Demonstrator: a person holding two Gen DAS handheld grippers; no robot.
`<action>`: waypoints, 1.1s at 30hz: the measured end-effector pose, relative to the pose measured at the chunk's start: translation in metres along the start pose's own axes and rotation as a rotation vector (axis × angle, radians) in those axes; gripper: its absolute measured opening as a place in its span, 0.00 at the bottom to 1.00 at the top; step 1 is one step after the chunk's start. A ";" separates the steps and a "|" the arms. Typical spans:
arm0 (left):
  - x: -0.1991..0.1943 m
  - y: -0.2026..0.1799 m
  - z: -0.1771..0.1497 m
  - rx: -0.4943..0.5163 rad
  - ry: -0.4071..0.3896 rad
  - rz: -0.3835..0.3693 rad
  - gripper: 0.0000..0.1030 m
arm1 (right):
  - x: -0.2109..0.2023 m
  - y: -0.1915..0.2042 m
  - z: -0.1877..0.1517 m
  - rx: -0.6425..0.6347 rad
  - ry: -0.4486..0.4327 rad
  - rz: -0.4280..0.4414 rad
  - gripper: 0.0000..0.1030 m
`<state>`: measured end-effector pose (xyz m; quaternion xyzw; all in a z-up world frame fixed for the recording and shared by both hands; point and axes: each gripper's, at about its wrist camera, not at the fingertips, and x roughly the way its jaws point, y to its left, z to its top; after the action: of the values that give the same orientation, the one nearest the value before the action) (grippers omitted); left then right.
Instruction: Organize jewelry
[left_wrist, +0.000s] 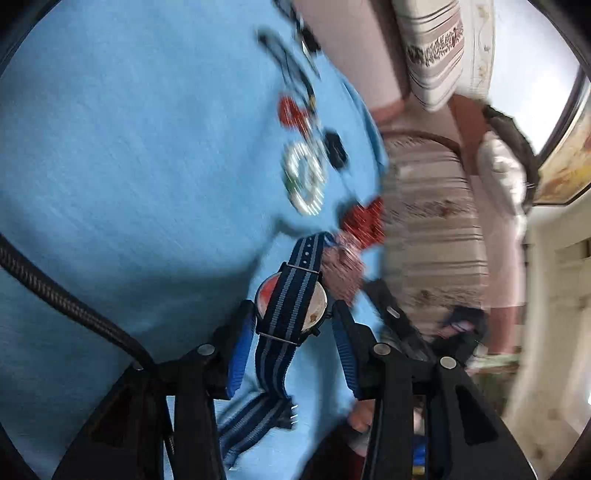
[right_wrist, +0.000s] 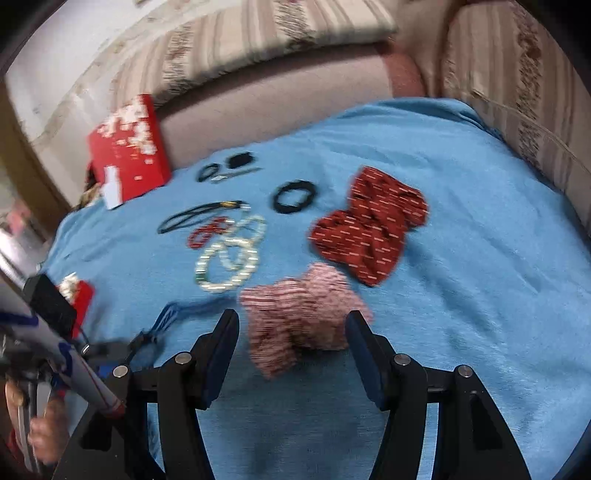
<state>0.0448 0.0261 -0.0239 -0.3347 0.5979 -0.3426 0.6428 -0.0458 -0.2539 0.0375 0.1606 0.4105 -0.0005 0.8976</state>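
A blue cloth (right_wrist: 424, 177) is covering the surface where the jewelry is lying, and it is spreading out to the edges of a sofa with striped beige and brown cushions (right_wrist: 258, 29) behind and beside it. In the left wrist view a pale wall and a framed picture (left_wrist: 565, 162) are showing at the right edge, though blur is hiding the detail.

The left gripper (left_wrist: 293, 310) is pinching a watch (left_wrist: 291, 301) by its round case, with the blue pads of the fingers (left_wrist: 240, 354) pressing on either side. The striped navy and light-blue strap (left_wrist: 273, 362) is hanging down between the fingers and trailing onto the cloth.

The right gripper (right_wrist: 293, 332) is hovering with its fingers (right_wrist: 221, 350) spread wide, holding nothing; a pink striped fabric bow (right_wrist: 299, 317) is lying on the cloth between and just ahead of them. Just beyond it a red patterned bow (right_wrist: 369, 225) is resting flat. To the left, white bead bracelets (right_wrist: 229, 258) are lying looped together, touching a red bead strand (right_wrist: 205, 230) and near a thin black cord (right_wrist: 192, 218). A black ring-shaped band (right_wrist: 293, 195) is sitting apart from them, farther back. A red box with white specks (right_wrist: 127, 147) is standing tilted at the cloth's far left edge, against the sofa. A hand (right_wrist: 40, 439) is showing in the lower left corner of the right wrist view.
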 end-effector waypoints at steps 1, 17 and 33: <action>-0.003 0.000 0.001 0.006 -0.017 0.026 0.40 | -0.003 0.008 -0.002 -0.031 -0.014 0.016 0.62; -0.125 -0.039 -0.003 0.162 -0.397 0.254 0.52 | 0.070 0.127 -0.022 -0.166 0.235 0.262 0.24; -0.144 -0.038 -0.004 0.176 -0.450 0.414 0.56 | 0.042 0.155 0.009 -0.209 0.102 0.226 0.50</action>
<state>0.0324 0.1271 0.0852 -0.2162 0.4641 -0.1721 0.8416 0.0095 -0.1042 0.0567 0.1112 0.4328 0.1516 0.8817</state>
